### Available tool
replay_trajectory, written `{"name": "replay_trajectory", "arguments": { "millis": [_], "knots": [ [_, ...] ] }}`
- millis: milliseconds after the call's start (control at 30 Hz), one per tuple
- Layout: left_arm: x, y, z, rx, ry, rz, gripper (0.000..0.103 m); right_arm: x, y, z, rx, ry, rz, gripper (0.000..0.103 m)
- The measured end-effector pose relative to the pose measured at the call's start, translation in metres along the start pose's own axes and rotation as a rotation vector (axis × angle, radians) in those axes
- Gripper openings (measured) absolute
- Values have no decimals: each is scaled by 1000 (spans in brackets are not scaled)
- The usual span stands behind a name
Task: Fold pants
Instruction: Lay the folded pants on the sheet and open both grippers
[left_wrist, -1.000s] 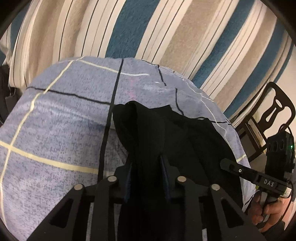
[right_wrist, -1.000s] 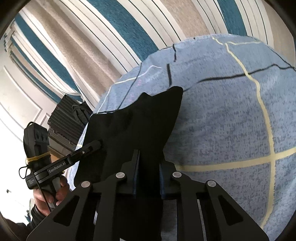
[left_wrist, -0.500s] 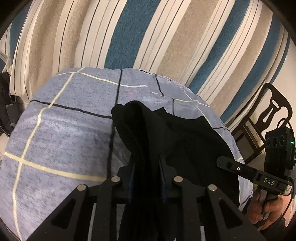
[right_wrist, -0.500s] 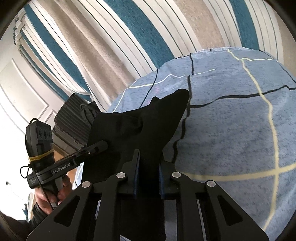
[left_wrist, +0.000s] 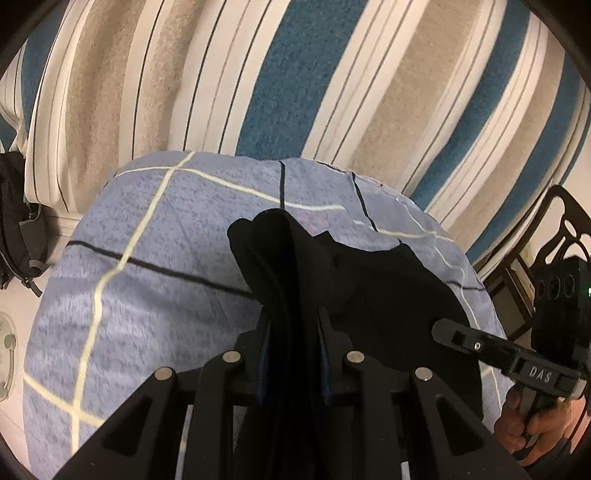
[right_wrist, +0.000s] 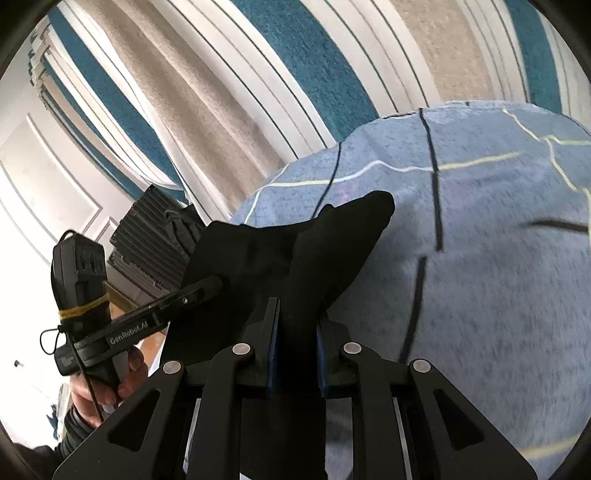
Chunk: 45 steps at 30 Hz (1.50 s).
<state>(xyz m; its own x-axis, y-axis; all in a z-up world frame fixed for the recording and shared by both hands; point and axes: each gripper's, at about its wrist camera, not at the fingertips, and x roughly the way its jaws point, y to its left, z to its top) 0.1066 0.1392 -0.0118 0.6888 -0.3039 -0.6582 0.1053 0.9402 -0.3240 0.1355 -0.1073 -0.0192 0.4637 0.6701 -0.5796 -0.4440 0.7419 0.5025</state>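
Observation:
Black pants (left_wrist: 388, 280) hang stretched between my two grippers above a blue checked cover (left_wrist: 155, 280). My left gripper (left_wrist: 291, 314) is shut on a bunched edge of the pants, whose folds stick up past the fingertips. My right gripper (right_wrist: 295, 306) is shut on the other edge of the pants (right_wrist: 332, 236), a pointed flap rising beyond its pads. The right gripper (left_wrist: 439, 328) shows at the right of the left wrist view, and the left gripper (right_wrist: 214, 284) at the left of the right wrist view, each held by a hand.
A curtain (left_wrist: 295, 81) with blue, beige and white stripes hangs behind the blue cover (right_wrist: 480, 258). A dark chair (left_wrist: 561, 229) stands at the right. A black bag (left_wrist: 14, 221) lies on the floor at left. Dark cases (right_wrist: 151, 236) are stacked beside a white panelled door (right_wrist: 44, 177).
Both grippers have drawn back and slightly up from the curtain with the pants in them; more of the cover's far edge and the curtain shows now. The grips look unchanged.

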Motion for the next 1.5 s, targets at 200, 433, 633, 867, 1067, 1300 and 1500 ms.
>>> {"name": "replay_trajectory", "arguments": {
  "millis": [200,433,633,867,1067,1300,1500],
  "knots": [
    [-15,6,17,-12,-26,-46,23,-5,9,10,-7,0,26,16],
    [-13,21,47,0,-52,9,23,21,12,40,12,-10,54,16],
    [30,46,49,-3,17,72,25,62,-11,48,56,43,16,17],
    [33,69,34,-30,10,125,37,68,-42,42,90,63,-68,34],
    [-14,65,33,-39,-98,148,36,29,-30,36,19,-11,-117,34],
    [-28,9,0,63,-117,91,36,17,10,11,-107,-22,-107,34],
    [6,12,-36,113,-40,178,36,44,20,-17,-197,80,-162,32]
  ]
}}
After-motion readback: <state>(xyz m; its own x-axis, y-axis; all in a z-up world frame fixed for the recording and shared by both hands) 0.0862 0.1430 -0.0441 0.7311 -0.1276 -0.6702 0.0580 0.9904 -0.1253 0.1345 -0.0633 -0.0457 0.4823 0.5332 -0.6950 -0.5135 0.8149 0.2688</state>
